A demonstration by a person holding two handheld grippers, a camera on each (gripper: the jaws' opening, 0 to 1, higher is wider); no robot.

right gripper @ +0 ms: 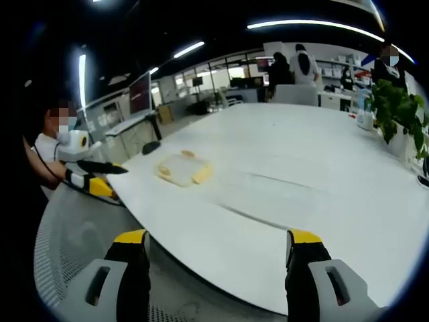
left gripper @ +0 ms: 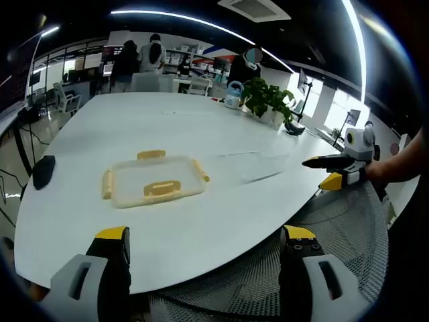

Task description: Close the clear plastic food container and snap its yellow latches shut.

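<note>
Clear container (left gripper: 155,183) with yellow latches (left gripper: 161,189) sits on white table (left gripper: 201,127), no contents discernible. It lies at 11 o'clock from left gripper (left gripper: 204,235), untouched. Right gripper (right gripper: 218,236): container at 11 o'clock, well apart. Both jaw pairs apart, holding nothing.

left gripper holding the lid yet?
No. The lid lies flat on the table, beyond the open left gripper.

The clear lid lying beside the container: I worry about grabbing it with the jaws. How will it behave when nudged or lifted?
The clear lid looks thin and flat, so probably light, perhaps slightly flexible. On the smooth white table it would likely slide when pushed rather than lift.
</note>
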